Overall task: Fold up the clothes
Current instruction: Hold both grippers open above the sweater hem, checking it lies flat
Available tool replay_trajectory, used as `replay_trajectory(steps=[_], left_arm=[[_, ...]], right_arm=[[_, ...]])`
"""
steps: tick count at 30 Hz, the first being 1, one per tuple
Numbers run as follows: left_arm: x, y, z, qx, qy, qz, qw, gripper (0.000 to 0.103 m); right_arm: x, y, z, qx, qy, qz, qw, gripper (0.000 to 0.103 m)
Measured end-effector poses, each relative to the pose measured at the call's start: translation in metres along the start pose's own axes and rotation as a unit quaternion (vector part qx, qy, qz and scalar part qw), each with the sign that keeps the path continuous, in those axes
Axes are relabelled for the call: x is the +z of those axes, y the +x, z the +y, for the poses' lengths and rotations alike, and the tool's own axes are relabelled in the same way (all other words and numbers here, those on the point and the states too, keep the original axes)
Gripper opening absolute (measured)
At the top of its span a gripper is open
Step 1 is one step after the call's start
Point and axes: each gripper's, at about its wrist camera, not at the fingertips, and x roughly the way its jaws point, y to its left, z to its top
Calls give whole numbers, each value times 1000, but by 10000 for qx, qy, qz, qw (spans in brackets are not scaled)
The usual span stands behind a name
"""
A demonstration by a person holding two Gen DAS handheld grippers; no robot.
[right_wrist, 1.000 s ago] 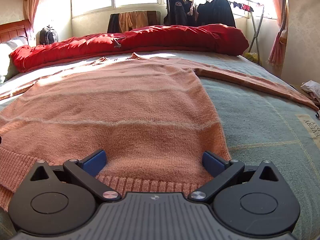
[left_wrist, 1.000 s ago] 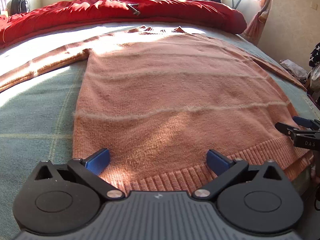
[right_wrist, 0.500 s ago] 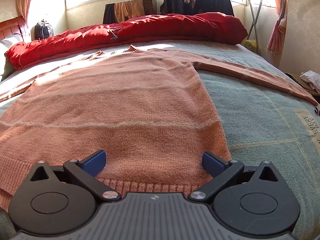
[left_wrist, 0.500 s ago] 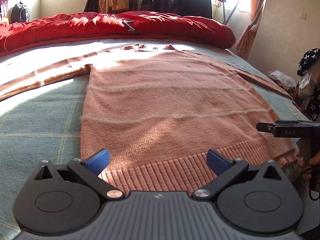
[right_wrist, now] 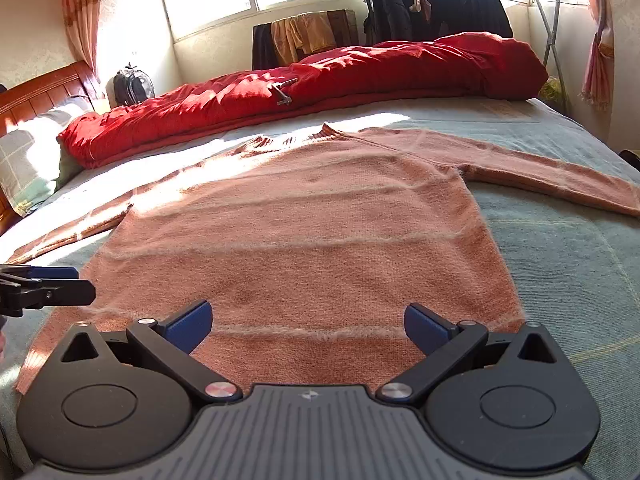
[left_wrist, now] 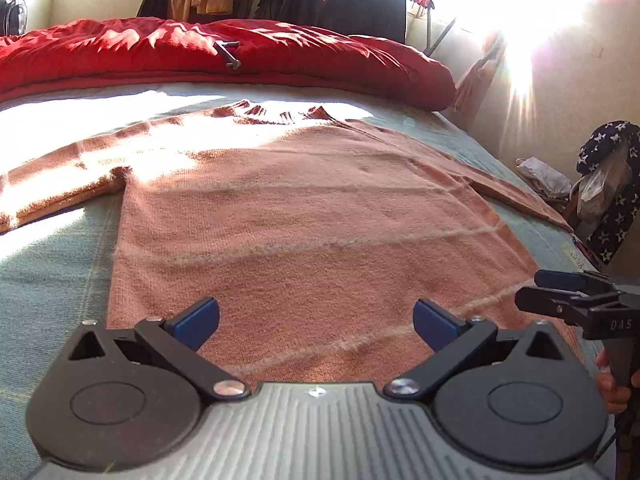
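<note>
A salmon-pink knit sweater with thin pale stripes lies flat on the bed, collar at the far end and both sleeves spread out sideways. My left gripper hovers open above the sweater's lower part, holding nothing. My right gripper is open too, raised over the lower part near the right side. In the left wrist view the right gripper shows at the right edge, a hand on its handle. The left gripper shows at the left edge of the right wrist view.
A pale blue-green checked bedcover lies under the sweater. A red duvet is bunched along the far side. A pillow and wooden headboard stand at the left. A clothes rack stands by the window. Star-patterned cloth hangs right of the bed.
Both grippers have risen and pulled back from the hem, which was between their fingers a second ago. More of the sweater and the room shows now. Both stayed open.
</note>
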Motion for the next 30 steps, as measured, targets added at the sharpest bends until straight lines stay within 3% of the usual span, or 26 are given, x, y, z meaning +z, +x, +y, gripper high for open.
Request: replay_trajectory(steps=[4, 8, 13, 17, 20, 22, 30], left_arm=[[0, 23, 17, 464, -70, 250, 9986, 102], [-19, 9, 37, 386, -376, 224, 9983, 102], [-38, -30, 31, 289, -538, 185, 9980, 102], [-48, -56, 10, -51, -333, 47, 9994, 102], [-60, -53, -2, -346, -213, 192, 9990, 102], [-71, -46, -3, -162, -306, 421, 9985, 102], [-98, -75, -4, -48, -353, 131, 9993, 102]], right_arm=[[-3, 5, 12, 106, -133, 152, 9997, 103], [-11, 5, 16, 111, -175, 310, 9993, 103], [-24, 12, 14, 25, 37, 647, 9979, 103], [-29, 10, 22, -77, -24, 684, 9976, 103], [-36, 13, 31, -183, -312, 797, 9962, 103], [-42, 15, 39, -334, -639, 805, 9941, 103], [-50, 16, 38, -374, -701, 737, 9941, 103]])
